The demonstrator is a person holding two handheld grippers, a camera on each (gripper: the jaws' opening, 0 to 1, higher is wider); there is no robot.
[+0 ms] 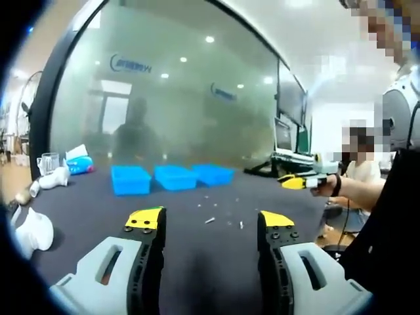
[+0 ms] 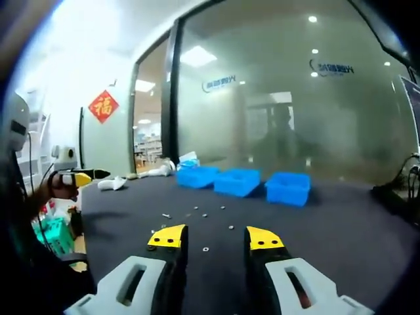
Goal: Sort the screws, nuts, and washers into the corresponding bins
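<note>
Both the left tongs and right tongs gape, empty, above the desk; scattered hardware lies ahead, three blue bins at twelve o'clock.

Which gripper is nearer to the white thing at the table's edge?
Left. The white thing lies close beside the left gripper; the right gripper is far across the table from it.

Three bright blue bins stand in a row at the far side of a dark grey worktop, with small silvery hardware pieces scattered nearer. Each gripper has pale grey bodies, black jaws and yellow tips. A red diamond sign with a gold character hangs on the white wall at left.
</note>
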